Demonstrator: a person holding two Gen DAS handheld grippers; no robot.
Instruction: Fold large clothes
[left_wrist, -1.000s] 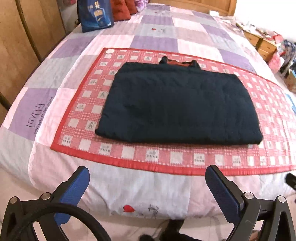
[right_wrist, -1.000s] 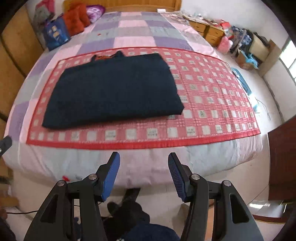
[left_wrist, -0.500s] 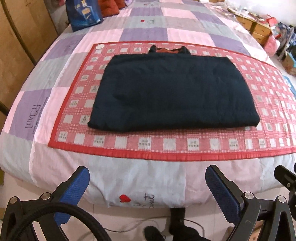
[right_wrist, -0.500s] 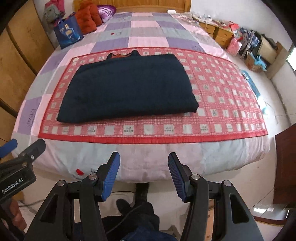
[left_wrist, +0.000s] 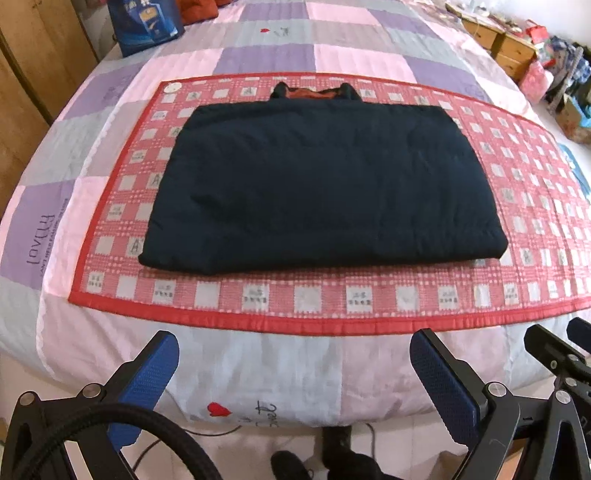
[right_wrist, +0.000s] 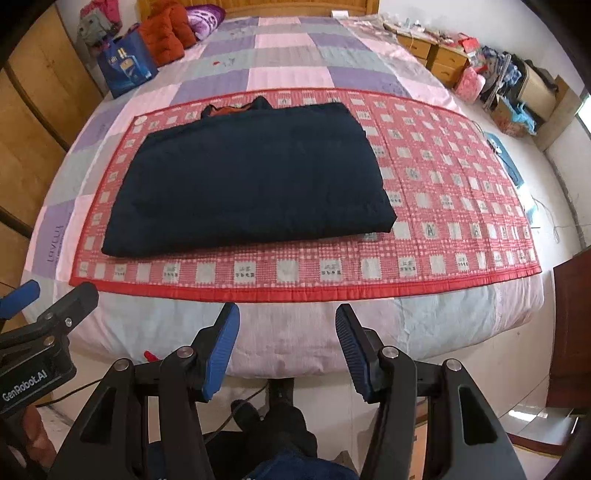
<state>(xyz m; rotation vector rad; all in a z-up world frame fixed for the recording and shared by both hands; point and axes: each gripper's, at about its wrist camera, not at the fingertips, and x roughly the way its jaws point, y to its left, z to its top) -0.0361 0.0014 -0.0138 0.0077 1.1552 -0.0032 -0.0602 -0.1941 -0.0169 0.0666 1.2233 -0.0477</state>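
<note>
1. our left hand-held gripper and right hand-held gripper hang over the bed's near edge, jaws apart, gripping nothing.
2. beyond them lies the red checked mat.
3. on the mat rests the dark garment, folded into a rectangle, its collar at the far side.
</note>
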